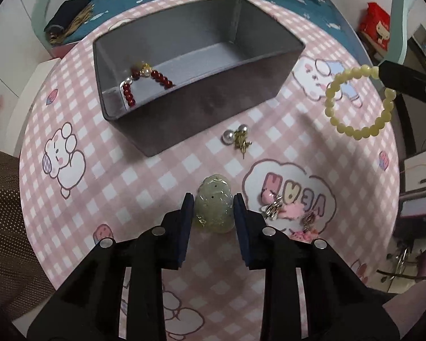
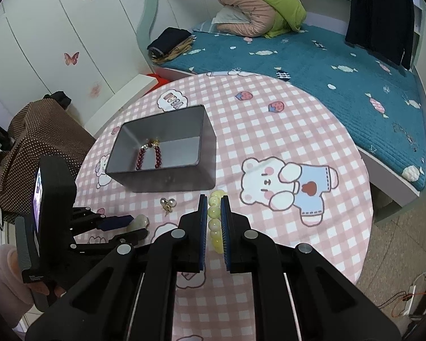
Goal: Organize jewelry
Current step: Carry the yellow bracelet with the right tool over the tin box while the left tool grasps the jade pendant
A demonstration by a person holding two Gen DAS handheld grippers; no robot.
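1. A round worktop wears a pink-and-white checked cloth printed with bears and strawberries.
2. Behind it stands a bed with a teal cover patterned with candies.
3. A green and peach quilt lies bundled at the bed's far end, beside folded dark clothes.
4. White wardrobe doors carry butterfly stickers (pink and tan).
5. A dark garment hangs at right.
6. The floor is beige tile, with cables lying on it.
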